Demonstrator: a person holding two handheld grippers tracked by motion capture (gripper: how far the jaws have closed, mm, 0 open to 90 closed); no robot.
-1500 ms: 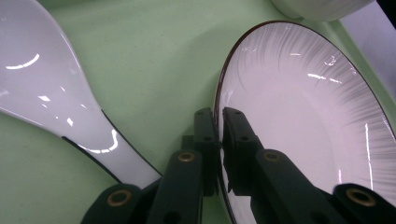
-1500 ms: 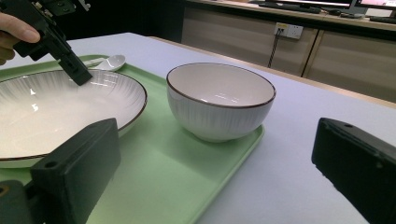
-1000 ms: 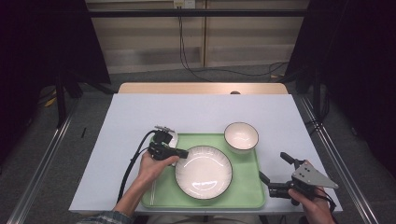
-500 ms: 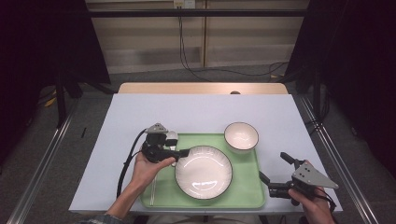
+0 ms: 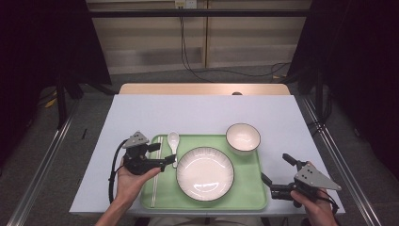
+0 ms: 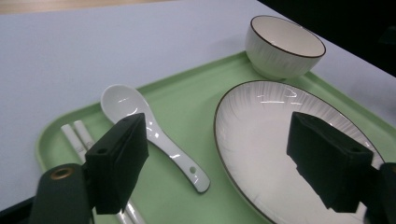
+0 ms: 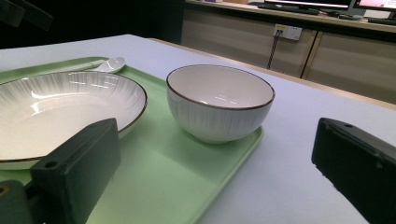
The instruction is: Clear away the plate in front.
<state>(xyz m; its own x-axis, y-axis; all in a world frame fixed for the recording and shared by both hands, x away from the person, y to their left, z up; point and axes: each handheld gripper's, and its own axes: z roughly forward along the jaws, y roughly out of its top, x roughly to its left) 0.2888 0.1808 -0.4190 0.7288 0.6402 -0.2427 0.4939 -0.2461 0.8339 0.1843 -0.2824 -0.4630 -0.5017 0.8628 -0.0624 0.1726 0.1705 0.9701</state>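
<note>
On the green tray (image 5: 244,190) | spoon (image 5: 173,140) lies beside chopsticks (image 5: 156,155), plate (image 5: 205,172) right of it, bowl (image 5: 243,137) at far corner | my left gripper (image 5: 164,157), jaws apart, empty, has drawn back off the spoon since earlier | right gripper (image 5: 277,175) spread, idle by tray edge | no lettering readable.

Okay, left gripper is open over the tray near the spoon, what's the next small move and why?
Probably draw the left gripper back toward the tray's left edge. Its jaws stand open with nothing between them, and the spoon already lies flat on the tray between the chopsticks and the plate, so it looks placed.
</note>
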